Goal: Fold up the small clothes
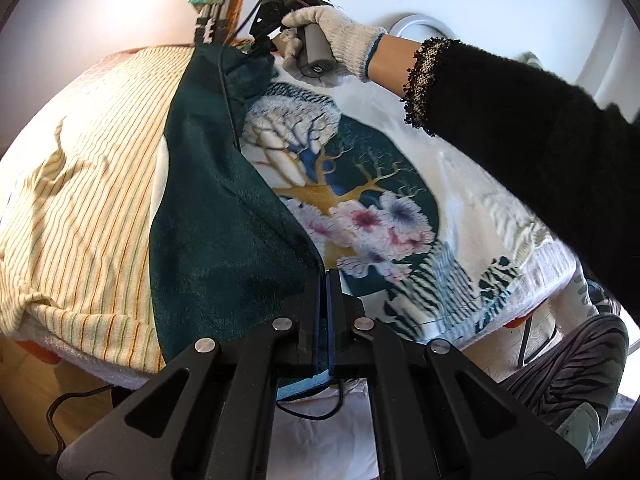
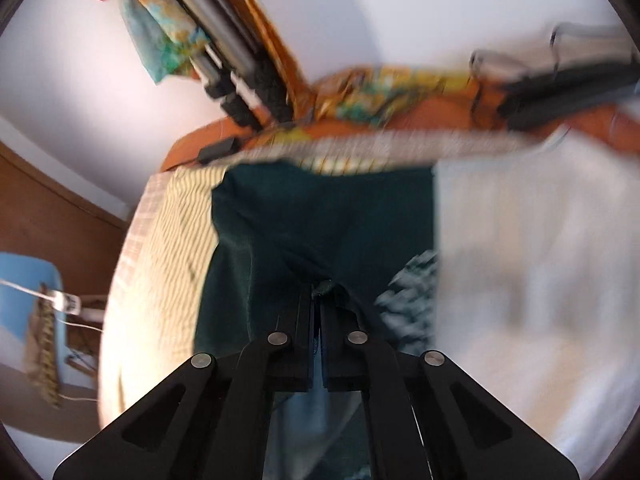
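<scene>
Both claws clamped on the dark green garment point(image 1: 224, 216): left claw point(image 1: 326, 280) near corner, right claw point(image 2: 318, 294) far corner, lifting one edge taut to fold over the printed side on the counter point(image 1: 472, 184).

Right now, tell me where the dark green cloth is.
The dark green cloth lies mid-table in the left wrist view, between the striped garment and the printed tree blanket, pinched by both the left gripper and right gripper.
</scene>
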Available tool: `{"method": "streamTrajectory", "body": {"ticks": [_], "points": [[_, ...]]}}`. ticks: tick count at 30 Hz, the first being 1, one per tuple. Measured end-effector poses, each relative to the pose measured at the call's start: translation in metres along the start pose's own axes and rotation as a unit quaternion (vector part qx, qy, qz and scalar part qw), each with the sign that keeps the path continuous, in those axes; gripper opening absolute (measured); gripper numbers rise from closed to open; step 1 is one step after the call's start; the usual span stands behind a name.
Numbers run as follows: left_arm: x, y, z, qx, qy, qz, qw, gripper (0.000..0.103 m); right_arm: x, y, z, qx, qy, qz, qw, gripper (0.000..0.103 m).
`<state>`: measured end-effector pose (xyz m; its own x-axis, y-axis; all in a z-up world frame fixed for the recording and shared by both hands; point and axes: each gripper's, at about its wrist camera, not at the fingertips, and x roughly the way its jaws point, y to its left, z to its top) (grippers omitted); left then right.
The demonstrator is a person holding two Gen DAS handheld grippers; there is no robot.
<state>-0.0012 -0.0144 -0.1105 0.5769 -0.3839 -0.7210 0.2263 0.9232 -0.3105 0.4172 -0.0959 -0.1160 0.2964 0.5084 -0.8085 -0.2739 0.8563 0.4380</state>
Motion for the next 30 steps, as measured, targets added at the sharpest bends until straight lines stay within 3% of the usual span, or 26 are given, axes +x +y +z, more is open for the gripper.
{"method": "streamTrajectory", "body": {"ticks": [4,7,12,14,15,18,19,23,25,27,28,30], "points": [[0.001,-0.01,0.002,0.014,-0.001,-0.01,0.9998,0.0,-0.037,-0.018,0.019,-0.02,-0.048,-0.019,0.998,0.001],[0.008,-0.016,0.002,0.021,0.01,-0.018,0.9996,0.0,-0.045,-0.031,0.027,-0.01,-0.061,-0.03,0.998,0.001],[0.019,-0.03,-0.003,0.039,0.039,-0.048,0.9973,0.0,-0.028,-0.052,0.022,-0.014,-0.033,-0.059,0.998,0.003],[0.019,-0.035,-0.005,0.046,0.043,-0.057,0.9964,0.004,-0.025,-0.064,0.02,0.003,-0.016,-0.054,0.998,0.008],[0.018,-0.036,-0.006,0.045,0.045,-0.065,0.9959,0.01,-0.025,-0.07,0.019,0.015,-0.011,-0.057,0.998,0.009],[0.013,-0.038,-0.008,0.041,0.046,-0.079,0.995,0.012,-0.043,-0.081,0.014,0.026,-0.016,-0.057,0.998,0.01],[0.01,-0.04,-0.009,0.043,0.042,-0.079,0.995,0.012,-0.054,-0.083,0.012,0.026,-0.022,-0.05,0.998,0.014],[0.0,-0.042,-0.013,0.049,0.037,-0.087,0.9943,0.023,-0.096,-0.089,0.005,0.026,-0.043,-0.022,0.998,0.05],[-0.009,-0.044,-0.015,0.054,0.029,-0.093,0.9937,0.023,-0.121,-0.093,0.0,0.035,-0.058,0.006,0.998,0.052],[-0.015,-0.046,-0.017,0.06,0.025,-0.095,0.9934,0.023,-0.137,-0.096,-0.002,0.047,-0.057,0.047,0.996,0.063],[-0.018,-0.047,-0.017,0.062,0.025,-0.093,0.9934,0.023,-0.143,-0.097,-0.004,0.053,-0.05,0.066,0.995,0.069],[-0.023,-0.047,-0.015,0.066,0.028,-0.09,0.9934,0.023,-0.142,-0.093,-0.009,0.056,-0.022,0.085,0.995,0.069]]}}
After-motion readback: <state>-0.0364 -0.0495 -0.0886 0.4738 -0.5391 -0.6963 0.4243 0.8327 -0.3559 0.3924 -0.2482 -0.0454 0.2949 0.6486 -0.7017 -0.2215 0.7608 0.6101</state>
